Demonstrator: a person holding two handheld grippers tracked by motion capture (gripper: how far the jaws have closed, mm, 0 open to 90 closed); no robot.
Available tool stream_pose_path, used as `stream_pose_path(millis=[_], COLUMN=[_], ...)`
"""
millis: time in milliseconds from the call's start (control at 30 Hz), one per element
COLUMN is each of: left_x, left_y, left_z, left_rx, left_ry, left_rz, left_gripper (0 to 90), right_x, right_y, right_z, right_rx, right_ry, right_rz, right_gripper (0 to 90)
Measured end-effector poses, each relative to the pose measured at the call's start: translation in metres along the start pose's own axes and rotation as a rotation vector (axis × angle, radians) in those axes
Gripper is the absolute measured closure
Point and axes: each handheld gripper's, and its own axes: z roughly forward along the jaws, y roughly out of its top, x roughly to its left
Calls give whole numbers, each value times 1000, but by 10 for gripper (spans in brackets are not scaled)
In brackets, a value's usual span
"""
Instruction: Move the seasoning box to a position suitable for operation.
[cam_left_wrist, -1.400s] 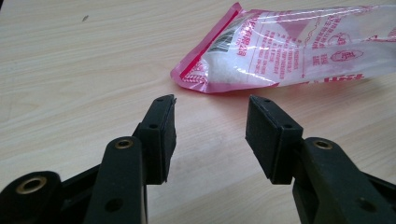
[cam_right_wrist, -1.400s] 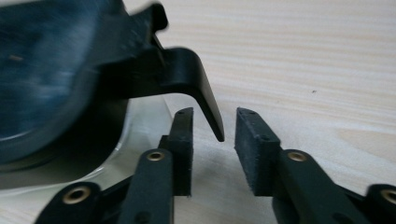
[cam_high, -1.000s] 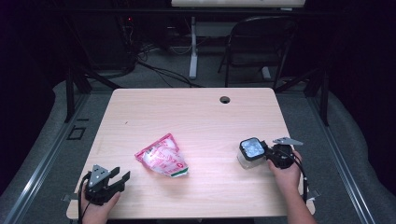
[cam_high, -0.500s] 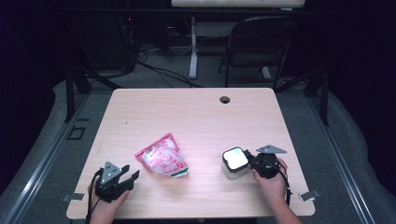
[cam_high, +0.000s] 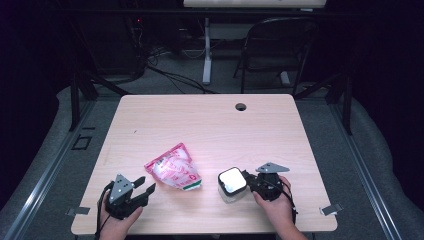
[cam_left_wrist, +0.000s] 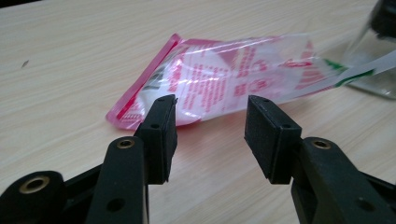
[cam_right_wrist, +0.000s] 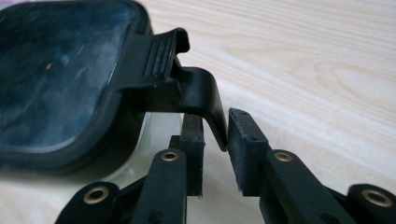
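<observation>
A clear container (cam_high: 231, 192) with a square lid (cam_high: 231, 180) stands on the table (cam_high: 210, 125) near its front edge, right of middle. Just to its left lies a pink-and-white printed pouch (cam_high: 172, 174), flat on the wood.

The right gripper (cam_high: 251, 183) sits at the container's right side. In the right gripper view its jaws have just been opening, and the lid's black latch tab (cam_right_wrist: 201, 102) hangs in the narrow gap between them, touching or nearly touching the right pad; whether the pads squeeze it cannot be told. The left gripper (cam_high: 145, 186) rests low near the table's front left corner, its 2 jaws spread apart with nothing between them, pointed at the pouch (cam_left_wrist: 224, 79), which lies just ahead of them.

The container looks rigid, smooth-walled and fairly weighty for its size, so it would likely slip under a pinch on the walls; the ribbed latch tab is the surer hold. The pouch seems light, thin, crinkly and slack, best pinched at a sealed edge.
</observation>
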Motion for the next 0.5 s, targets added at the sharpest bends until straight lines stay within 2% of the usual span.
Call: stream_pose_path(millis=[133, 167, 200, 233, 267, 400, 500], left_x=[-8, -13, -13, -19, -21, -31, -37], left_y=[6, 11, 11, 16, 17, 24, 27], left_z=[1, 3, 3, 6, 7, 13, 15], left_rx=[-11, -13, -13, -17, -17, -12, -8], left_ry=[-23, -47, -47, -79, -88, -127, -141], left_rz=[10, 16, 16, 17, 19, 30, 50], left_gripper=[553, 557, 563, 564, 567, 588, 594], right_x=[4, 8, 10, 12, 14, 20, 20], right_y=[-4, -7, -8, -10, -11, -14, -15], right_z=[-5, -10, -12, -15, -17, -23, -30], right_rx=[14, 17, 19, 20, 20, -2, -18], right_ry=[13, 21, 22, 27, 33, 56, 87], right_rz=[-14, -14, -20, -27, -38, -63, -52], right_gripper=[754, 744, 740, 737, 731, 693, 681])
